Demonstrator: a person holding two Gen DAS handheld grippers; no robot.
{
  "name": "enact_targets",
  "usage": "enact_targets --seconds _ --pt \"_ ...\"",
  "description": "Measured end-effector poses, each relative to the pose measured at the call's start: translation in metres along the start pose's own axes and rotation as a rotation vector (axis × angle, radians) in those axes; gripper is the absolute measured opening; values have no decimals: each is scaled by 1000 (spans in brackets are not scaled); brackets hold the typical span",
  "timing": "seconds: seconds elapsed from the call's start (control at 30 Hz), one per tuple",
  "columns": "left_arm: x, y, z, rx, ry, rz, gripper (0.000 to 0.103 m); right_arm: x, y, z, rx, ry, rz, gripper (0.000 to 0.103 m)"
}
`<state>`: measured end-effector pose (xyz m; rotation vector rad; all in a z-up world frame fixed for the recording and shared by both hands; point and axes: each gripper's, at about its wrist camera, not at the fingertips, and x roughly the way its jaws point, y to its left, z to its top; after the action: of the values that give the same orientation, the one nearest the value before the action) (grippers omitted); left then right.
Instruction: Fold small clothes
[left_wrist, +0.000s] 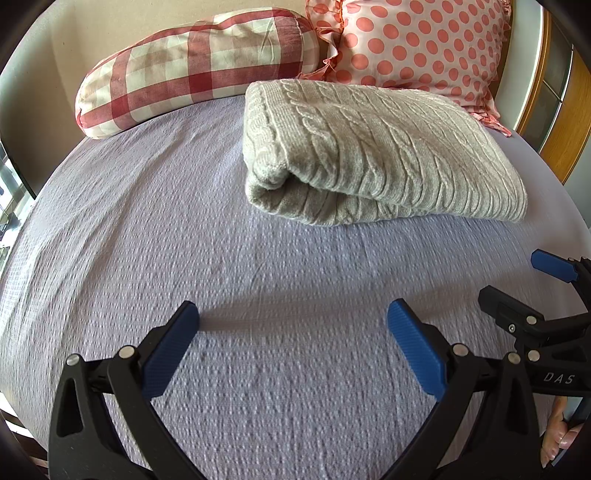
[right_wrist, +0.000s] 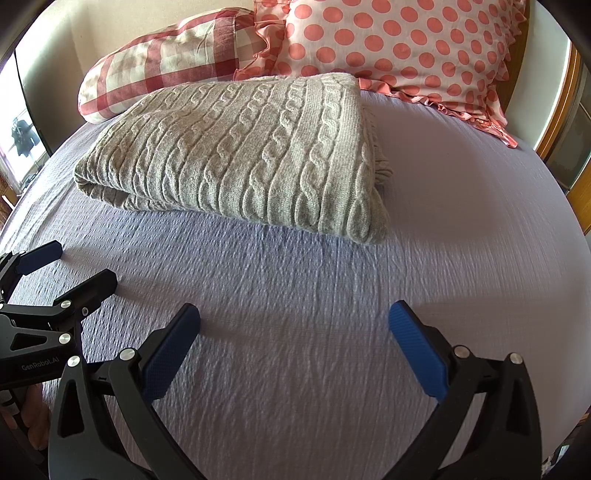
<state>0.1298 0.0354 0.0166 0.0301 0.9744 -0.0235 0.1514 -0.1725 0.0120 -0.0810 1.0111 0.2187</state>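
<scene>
A grey cable-knit sweater (left_wrist: 369, 147) lies folded into a thick rectangle on the lilac bedspread (left_wrist: 184, 240), toward the pillows. It also shows in the right wrist view (right_wrist: 240, 155). My left gripper (left_wrist: 293, 314) is open and empty, hovering over bare bedspread in front of the sweater. My right gripper (right_wrist: 294, 315) is open and empty too, also short of the sweater. Each gripper shows in the other's view: the right gripper (left_wrist: 517, 284) at the right edge, the left gripper (right_wrist: 85, 266) at the left edge, both open.
A red-and-cream checked bolster pillow (left_wrist: 192, 70) and a pink polka-dot pillow (left_wrist: 417, 44) lie at the head of the bed behind the sweater. A wooden frame (left_wrist: 565, 122) stands at the far right. A window (right_wrist: 18, 140) is at the left.
</scene>
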Motion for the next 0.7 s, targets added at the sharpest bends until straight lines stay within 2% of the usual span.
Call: enact_targets --seconds 0.7 --pt "1 -1 0 3 7 1 101 0 0 0 0 0 0 102"
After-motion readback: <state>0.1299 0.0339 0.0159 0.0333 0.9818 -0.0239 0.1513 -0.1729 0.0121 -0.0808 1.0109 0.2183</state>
